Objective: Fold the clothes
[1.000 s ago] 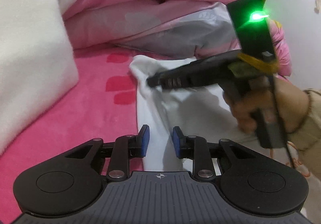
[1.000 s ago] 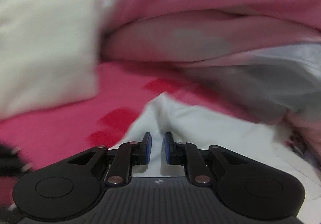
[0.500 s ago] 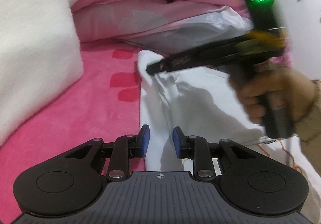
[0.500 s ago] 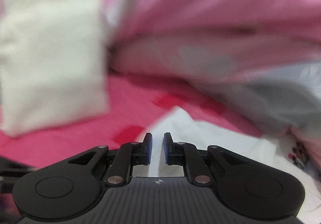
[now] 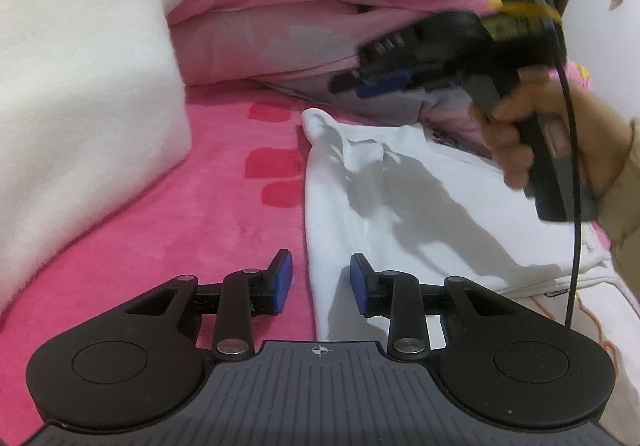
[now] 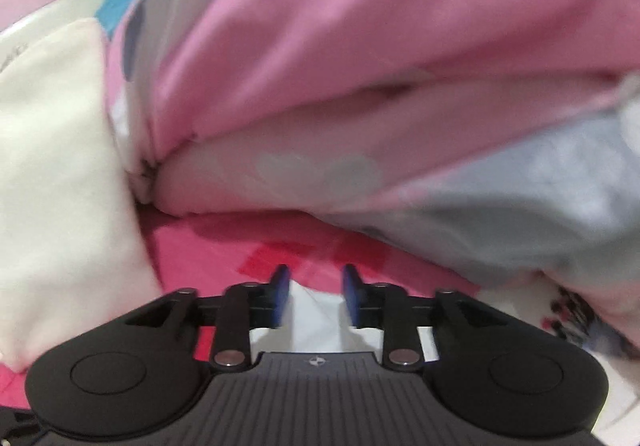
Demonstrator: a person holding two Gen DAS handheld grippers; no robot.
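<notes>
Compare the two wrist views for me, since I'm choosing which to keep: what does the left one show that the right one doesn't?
Only the left wrist view shows the right gripper from outside, lifted clear of the cloth with its jaws opening, the hand holding it, and most of the white garment spread flat.

Only the right wrist view shows the quilt's blue patch and the white corner between its own jaws.

Both show the pink bedsheet, white pillow and quilt. The left gripper is opening over the garment's edge.
</notes>
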